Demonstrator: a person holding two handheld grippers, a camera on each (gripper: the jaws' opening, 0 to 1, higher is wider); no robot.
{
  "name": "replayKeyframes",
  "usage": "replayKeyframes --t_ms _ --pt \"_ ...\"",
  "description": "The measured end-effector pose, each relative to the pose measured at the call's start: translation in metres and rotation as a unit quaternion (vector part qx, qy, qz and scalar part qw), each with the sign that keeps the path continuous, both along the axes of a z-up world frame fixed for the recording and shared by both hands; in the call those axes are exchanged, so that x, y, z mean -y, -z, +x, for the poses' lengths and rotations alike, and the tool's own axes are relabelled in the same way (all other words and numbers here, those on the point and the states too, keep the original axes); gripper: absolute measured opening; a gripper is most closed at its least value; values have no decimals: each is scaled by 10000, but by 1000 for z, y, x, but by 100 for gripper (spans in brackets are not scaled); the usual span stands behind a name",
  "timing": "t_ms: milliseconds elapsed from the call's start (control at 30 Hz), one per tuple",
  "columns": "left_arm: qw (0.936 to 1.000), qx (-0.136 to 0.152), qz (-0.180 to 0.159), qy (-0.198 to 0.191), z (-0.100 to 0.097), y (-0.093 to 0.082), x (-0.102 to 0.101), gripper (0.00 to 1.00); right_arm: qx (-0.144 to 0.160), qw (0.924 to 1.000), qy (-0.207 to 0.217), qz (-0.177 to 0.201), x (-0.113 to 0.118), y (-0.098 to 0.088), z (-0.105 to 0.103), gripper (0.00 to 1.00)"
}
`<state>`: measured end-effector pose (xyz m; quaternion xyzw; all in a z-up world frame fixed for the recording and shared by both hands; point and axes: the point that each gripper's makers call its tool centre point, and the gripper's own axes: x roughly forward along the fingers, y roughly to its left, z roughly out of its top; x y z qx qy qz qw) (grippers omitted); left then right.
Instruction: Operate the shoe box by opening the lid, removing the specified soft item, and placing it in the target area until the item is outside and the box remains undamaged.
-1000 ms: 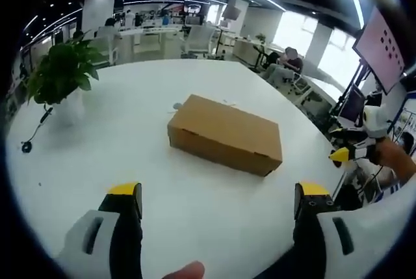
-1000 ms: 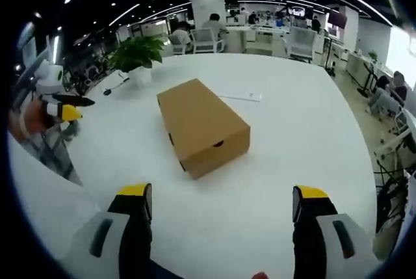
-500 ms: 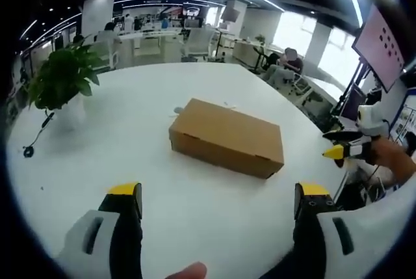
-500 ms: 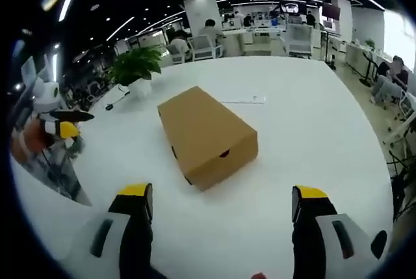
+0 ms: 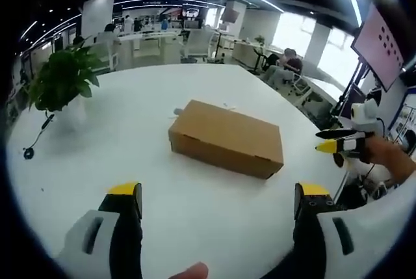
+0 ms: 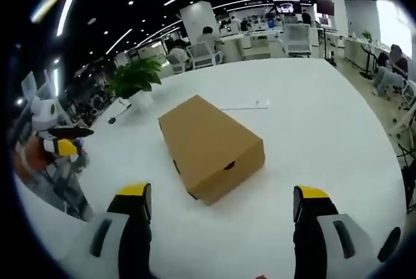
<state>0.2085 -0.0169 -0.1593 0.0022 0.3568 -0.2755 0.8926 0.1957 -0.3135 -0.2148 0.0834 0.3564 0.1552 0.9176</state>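
Note:
A brown cardboard shoe box (image 5: 226, 137) lies shut on the round white table (image 5: 143, 97); its lid is down. My left gripper (image 5: 221, 209) stands open short of it, nothing between its yellow-tipped jaws. In the right gripper view the same shoe box (image 6: 209, 146) shows its short end with a finger hole, and my right gripper (image 6: 220, 211) is open in front of it, also holding nothing. The right gripper (image 5: 344, 145) appears at the right edge of the left gripper view, held by a hand. The left gripper (image 6: 55, 141) appears at the left of the right gripper view.
A potted green plant (image 5: 62, 77) stands at the table's far left, with a black cable (image 5: 36, 132) beside it. A thin white object (image 6: 244, 105) lies behind the box. Office desks, chairs and seated people lie beyond the table.
The right gripper view has drawn a little closer to the box and tilted. In the left gripper view the other gripper at the right has risen slightly. The box has not moved.

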Motion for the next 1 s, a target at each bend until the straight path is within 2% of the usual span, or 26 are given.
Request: replayKeyframes --t_ms 233,333,533,833,900,1000 --pt "10000 -46 -57 -40 1 0 -2 99 -82 9995 137 274 -5 5 2 92" --pt "10000 -50 -65 -5 0 0 -1 99 -99 9980 317 545 -6 6 8 91" --pt "10000 20 -81 42 0 -3 0 99 -206 9918 677 1064 -7 9 18 90" --pt "9999 11 -110 88 0 -3 1 99 -306 9864 849 1377 -13 18 27 88" --pt "9995 187 -132 216 1 -8 5 99 -362 9845 907 1456 -14 20 27 87" --pt "9994 195 -107 258 1 -9 8 99 -380 9804 1012 1647 -14 22 28 87"
